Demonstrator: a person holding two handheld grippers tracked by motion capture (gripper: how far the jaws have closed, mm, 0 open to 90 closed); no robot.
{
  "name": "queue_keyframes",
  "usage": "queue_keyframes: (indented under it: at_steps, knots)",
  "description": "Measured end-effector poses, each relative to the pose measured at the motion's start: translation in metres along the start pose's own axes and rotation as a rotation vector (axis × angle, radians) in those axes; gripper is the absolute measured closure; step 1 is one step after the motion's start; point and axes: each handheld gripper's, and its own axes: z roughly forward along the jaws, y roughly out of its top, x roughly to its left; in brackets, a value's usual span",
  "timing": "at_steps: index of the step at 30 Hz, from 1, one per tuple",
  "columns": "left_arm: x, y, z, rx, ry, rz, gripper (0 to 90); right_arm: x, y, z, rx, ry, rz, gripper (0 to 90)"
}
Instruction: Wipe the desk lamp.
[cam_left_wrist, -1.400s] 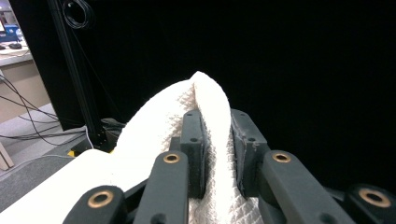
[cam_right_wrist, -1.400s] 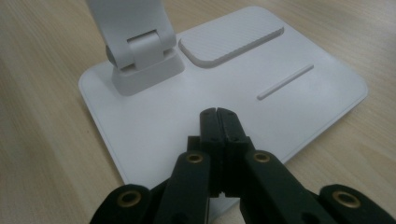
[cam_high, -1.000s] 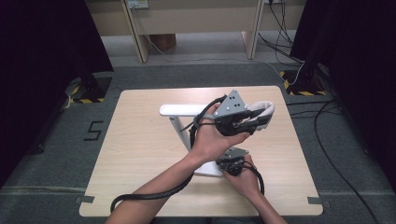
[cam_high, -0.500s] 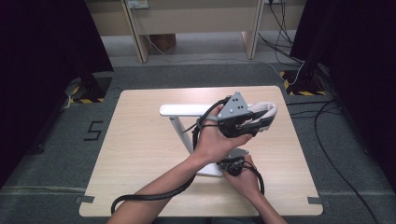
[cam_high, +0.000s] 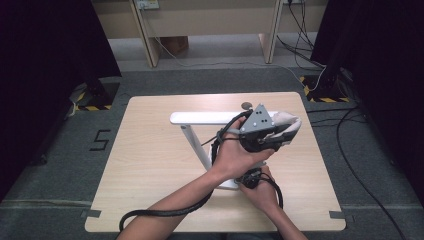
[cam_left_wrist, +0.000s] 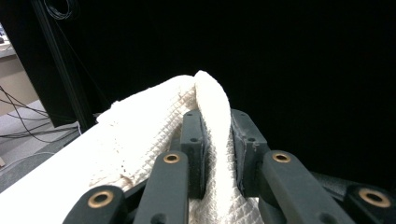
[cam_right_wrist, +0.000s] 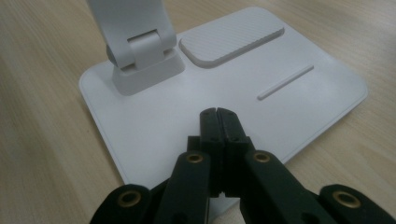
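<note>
A white desk lamp stands on the wooden table (cam_high: 150, 165), with its long head (cam_high: 200, 118) level above a slanted arm (cam_high: 196, 142). At the head's right end my left gripper (cam_high: 287, 132) is shut on a white cloth (cam_high: 291, 120). In the left gripper view the waffle-textured cloth (cam_left_wrist: 154, 121) is pinched between the jaws of my left gripper (cam_left_wrist: 215, 123) and drapes over to the left. My right gripper (cam_high: 250, 178) is shut with nothing in it; its tips (cam_right_wrist: 217, 112) rest on the lamp's flat white base (cam_right_wrist: 299, 102), near the hinge (cam_right_wrist: 140, 56).
A black cable (cam_high: 165, 212) trails from the left gripper over the table's near edge. A small round dark object (cam_high: 246, 105) lies on the table behind the lamp head. Wooden furniture legs (cam_high: 150, 40) and cables on the floor lie beyond the far edge.
My left gripper and the cloth have drifted slightly to the right along the lamp head. The right gripper has stayed on the base.
</note>
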Motion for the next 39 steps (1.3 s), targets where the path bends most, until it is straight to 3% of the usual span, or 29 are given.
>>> queue_keyframes:
  at_steps: [15, 39]
  knots:
    - [-0.003, -0.01, 0.001, 0.023, 0.016, 0.024, 76.7, 0.0, 0.0, 0.0, 0.002, 0.0, -0.003, 90.0]
    - [0.003, -0.024, -0.003, 0.036, 0.088, -0.009, 76.9, 0.0, 0.0, 0.0, -0.001, 0.0, 0.0, 90.0]
